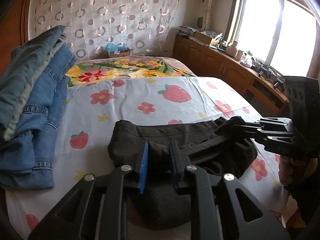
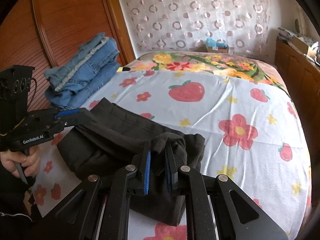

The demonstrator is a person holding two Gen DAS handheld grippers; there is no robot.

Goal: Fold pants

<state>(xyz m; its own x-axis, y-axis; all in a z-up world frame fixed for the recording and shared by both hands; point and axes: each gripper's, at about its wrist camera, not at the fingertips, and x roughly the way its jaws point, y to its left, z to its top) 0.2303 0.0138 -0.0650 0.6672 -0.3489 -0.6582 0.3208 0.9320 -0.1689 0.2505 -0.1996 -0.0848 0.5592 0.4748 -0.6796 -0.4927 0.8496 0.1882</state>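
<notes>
Dark folded pants point(image 1: 200, 140) lie on the strawberry-print sheet point(image 1: 140, 98) near the bed's front edge. My left gripper point(image 1: 159, 143) stands over their left end with its jaws slightly apart. A hump of cloth sits between the blue pads, which do not visibly press it. In the right wrist view the left gripper point(image 2: 86, 116) sits at the far left corner of the pants point(image 2: 120, 136). My right gripper point(image 2: 158, 143) is shut on a bunched corner at the right end, lifting it a little. The left wrist view shows the right gripper point(image 1: 239, 121) from the side, closed on that corner.
A pile of folded blue jeans point(image 1: 36, 100) lies at the left side of the bed, against a wooden wardrobe point(image 2: 70, 20). A flowered blanket point(image 1: 128, 70) covers the far end. A cluttered wooden cabinet point(image 1: 220, 66) runs along the right under the window. A hand point(image 2: 22, 160) grips the left tool's handle.
</notes>
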